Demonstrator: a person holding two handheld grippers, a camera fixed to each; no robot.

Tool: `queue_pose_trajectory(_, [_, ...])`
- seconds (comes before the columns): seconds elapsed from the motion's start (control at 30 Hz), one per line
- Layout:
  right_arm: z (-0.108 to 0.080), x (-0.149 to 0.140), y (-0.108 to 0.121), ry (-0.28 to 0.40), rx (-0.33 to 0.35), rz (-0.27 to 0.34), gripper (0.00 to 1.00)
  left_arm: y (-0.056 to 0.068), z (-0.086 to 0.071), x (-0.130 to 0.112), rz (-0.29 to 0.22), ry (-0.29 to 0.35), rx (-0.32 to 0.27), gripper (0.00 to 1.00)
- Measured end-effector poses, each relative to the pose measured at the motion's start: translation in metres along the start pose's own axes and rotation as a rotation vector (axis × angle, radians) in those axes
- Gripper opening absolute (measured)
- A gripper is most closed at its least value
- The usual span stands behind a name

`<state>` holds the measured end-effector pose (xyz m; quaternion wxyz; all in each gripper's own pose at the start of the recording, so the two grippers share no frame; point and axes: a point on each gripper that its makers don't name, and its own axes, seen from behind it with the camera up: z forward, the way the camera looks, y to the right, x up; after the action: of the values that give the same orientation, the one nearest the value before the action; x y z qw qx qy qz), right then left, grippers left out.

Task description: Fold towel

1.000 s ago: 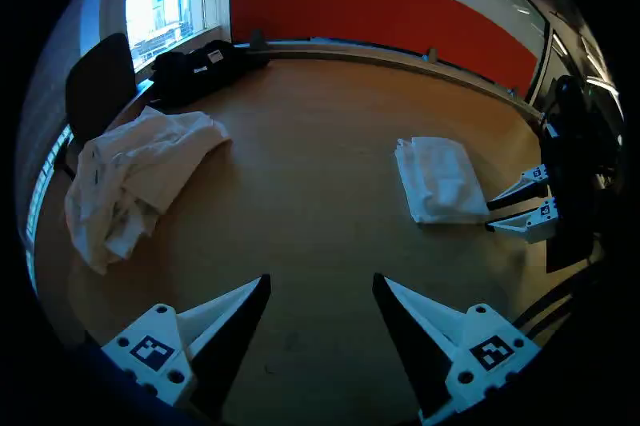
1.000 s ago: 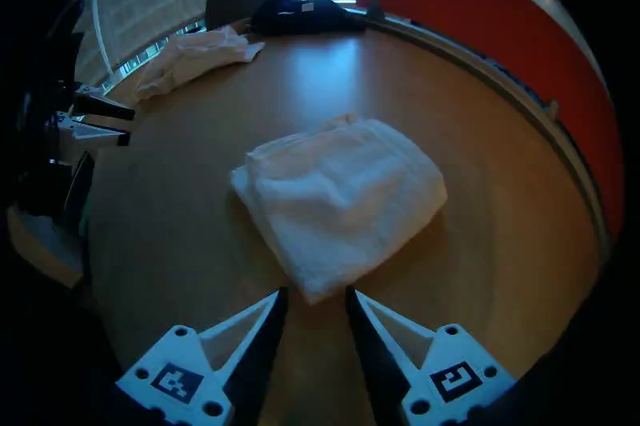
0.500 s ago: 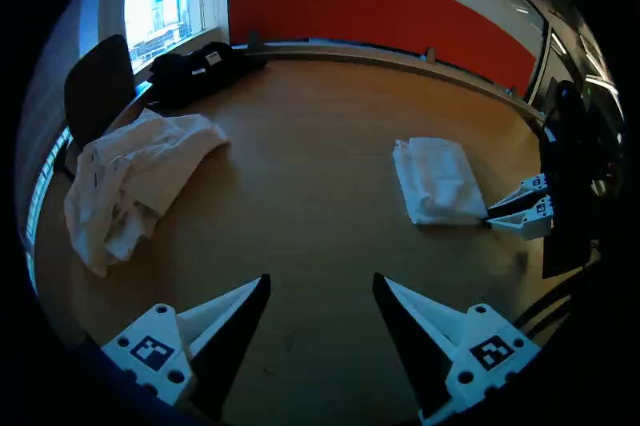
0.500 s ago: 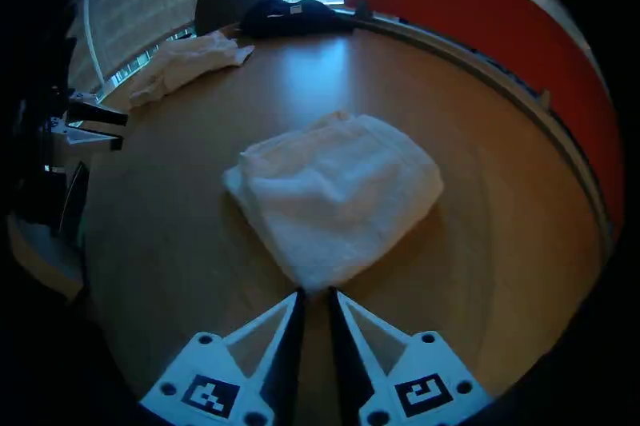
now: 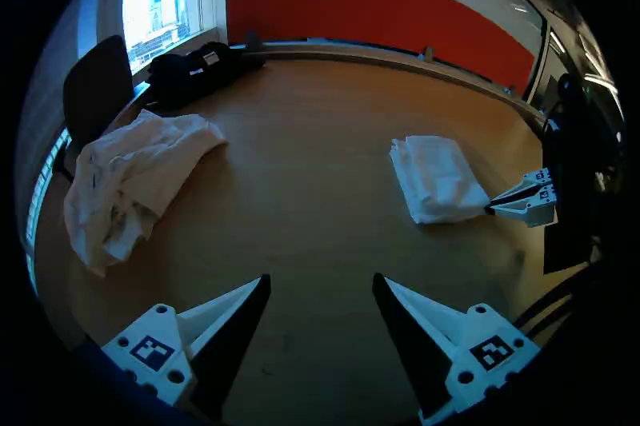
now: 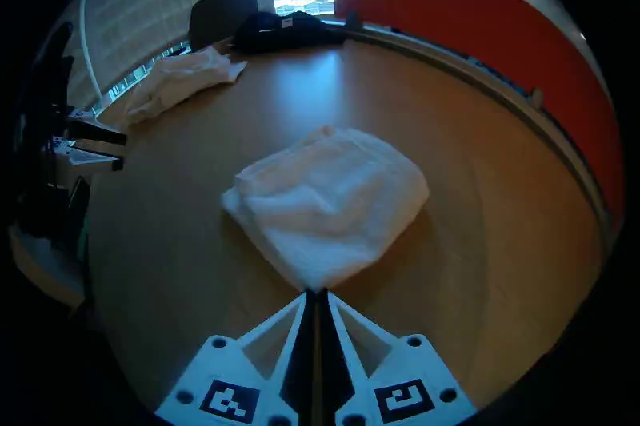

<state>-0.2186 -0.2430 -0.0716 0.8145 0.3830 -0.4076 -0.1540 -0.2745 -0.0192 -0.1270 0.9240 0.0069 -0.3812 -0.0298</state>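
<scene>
Towel (image 6: 328, 202) folded on table (image 6: 496, 210), near corner meeting right claw (image 6: 317, 298), closed together; left claw (image 5: 319, 276) spread, well away.

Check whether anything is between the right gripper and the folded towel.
Nothing visible does. The right gripper, shut, has its tips right at the near corner of the towel, and no other thing lies on the table between them. Whether the tips pinch that corner cannot be told.
</scene>
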Motion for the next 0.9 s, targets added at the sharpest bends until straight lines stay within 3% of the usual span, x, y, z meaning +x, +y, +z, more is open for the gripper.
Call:
queue_pose_trajectory(0.3, [-0.021, 0.043, 0.006, 0.077, -0.002, 0.007, 0.06, 0.002, 0.0, 0.004, 0.011, 0.004, -0.003, 0.94])
queue_pose_trajectory(0.9, [-0.087, 0.155, 0.023, 0.23, -0.011, -0.076, 0.06, 0.013, -0.004, 0.02, 0.028, 0.023, -0.016, 0.94])
